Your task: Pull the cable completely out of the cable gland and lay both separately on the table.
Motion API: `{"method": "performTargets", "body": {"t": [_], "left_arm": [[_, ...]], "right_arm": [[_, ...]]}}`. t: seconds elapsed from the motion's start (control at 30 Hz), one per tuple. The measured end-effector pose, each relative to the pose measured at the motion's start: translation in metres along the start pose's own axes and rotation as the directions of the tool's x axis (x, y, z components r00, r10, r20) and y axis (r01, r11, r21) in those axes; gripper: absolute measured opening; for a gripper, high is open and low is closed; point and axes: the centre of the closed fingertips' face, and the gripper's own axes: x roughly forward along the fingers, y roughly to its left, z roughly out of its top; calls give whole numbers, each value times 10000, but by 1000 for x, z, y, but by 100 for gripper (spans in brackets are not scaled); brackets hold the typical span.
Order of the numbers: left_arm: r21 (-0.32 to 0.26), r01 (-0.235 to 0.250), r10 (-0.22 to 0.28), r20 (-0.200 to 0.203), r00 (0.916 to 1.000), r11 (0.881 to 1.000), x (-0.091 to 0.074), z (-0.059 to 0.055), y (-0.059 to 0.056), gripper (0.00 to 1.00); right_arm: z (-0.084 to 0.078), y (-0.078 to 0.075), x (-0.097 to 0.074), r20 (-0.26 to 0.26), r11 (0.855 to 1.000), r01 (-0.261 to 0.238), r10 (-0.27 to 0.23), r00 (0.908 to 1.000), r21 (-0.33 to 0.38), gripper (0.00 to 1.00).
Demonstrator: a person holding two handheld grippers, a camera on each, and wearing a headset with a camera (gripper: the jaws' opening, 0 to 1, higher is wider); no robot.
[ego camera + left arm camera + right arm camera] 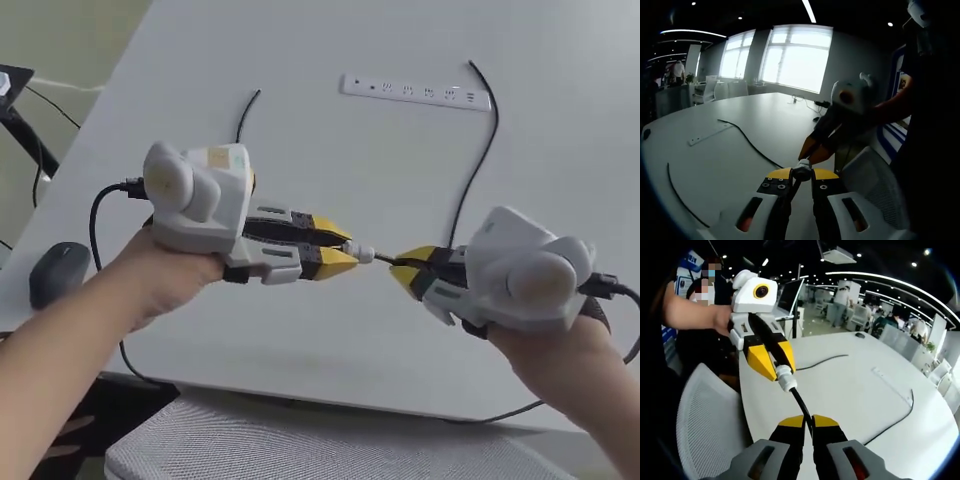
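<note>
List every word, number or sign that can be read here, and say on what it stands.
None can be read.
Pale sticker on the left gripper: too blurred.
Marks on the power strip: too small.
Blue striped board in the left gripper view: blurred.

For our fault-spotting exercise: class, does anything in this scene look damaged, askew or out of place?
Nothing stands out. The left gripper is shut on the white cable gland, the right gripper on the black cable, which runs straight between them. The power strip lies flat on the table.
</note>
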Motion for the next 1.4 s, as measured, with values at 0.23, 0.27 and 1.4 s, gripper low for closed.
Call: {"method": "performTargets", "body": {"t": [0.23,0.27,1.4], "left_arm": [[-2,-3,3,-52,10000,10000,1,-2,-1,14],[-13,-1,1,-32,10000,10000,1,-1,-1,14],[-217,-71,72,67,10000,9997,-3,-4,-3,14]], "right_arm": [[-7,-3,0,-10,9977,389,-389,9992,553,0],[-10,-4,1,-61,9973,489,-486,9988,554,0],[-68,-25,-1,-1310,8723,2257,-1868,9736,4337,0]]}}
